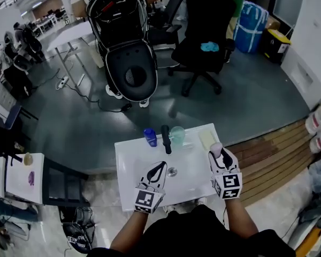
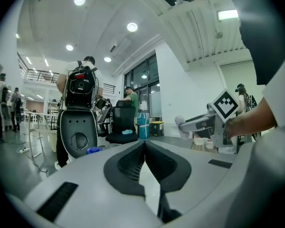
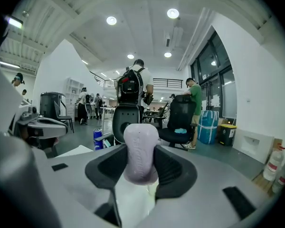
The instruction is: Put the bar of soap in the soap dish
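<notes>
A pale lilac bar of soap [image 3: 140,151] stands upright between the jaws of my right gripper [image 3: 141,167], which is shut on it. In the head view that bar of soap [image 1: 216,149] shows at the tip of the right gripper [image 1: 219,155], above the right side of the white sink [image 1: 129,170]. A pale yellow soap dish [image 1: 206,138] lies on the sink's far right corner, just beyond the soap. My left gripper [image 1: 157,171] hovers over the basin near the drain [image 1: 172,171], shut with nothing in it; in its own view the left gripper [image 2: 144,144] has its jaws touching.
A black faucet [image 1: 165,138], a blue bottle [image 1: 150,137] and a clear green cup [image 1: 177,135] stand along the sink's far edge. Beyond are a black office chair [image 1: 203,42], a person with a backpack rig [image 1: 125,42], and wooden flooring [image 1: 273,154] to the right.
</notes>
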Available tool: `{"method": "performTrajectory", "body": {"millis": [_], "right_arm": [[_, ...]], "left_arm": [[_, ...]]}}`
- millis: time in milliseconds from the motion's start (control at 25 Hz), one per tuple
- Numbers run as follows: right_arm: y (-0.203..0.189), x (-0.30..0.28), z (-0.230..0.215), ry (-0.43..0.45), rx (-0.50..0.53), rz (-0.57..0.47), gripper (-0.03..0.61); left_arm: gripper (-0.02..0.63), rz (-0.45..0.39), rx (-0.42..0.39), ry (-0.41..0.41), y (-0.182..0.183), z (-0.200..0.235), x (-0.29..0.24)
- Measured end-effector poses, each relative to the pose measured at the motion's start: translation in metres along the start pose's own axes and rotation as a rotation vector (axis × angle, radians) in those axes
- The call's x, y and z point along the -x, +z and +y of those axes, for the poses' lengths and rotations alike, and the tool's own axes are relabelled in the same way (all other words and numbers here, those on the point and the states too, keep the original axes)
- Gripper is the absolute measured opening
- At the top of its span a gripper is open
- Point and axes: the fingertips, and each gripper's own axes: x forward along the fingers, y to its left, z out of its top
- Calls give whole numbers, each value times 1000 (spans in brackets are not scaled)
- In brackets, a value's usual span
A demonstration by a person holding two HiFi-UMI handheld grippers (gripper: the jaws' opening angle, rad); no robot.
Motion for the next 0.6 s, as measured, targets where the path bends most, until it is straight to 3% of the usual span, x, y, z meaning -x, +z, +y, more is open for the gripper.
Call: {"method": "performTrajectory", "body": {"millis": [160,600], "right_arm": [[-12,-25,-16,7,-21,59,189],[-73,-88,-54,54,-17,301,187]], "left_arm": [[20,31,-17,33,-3,2,-7],[20,78,34,133,-15,10,-25]]}}
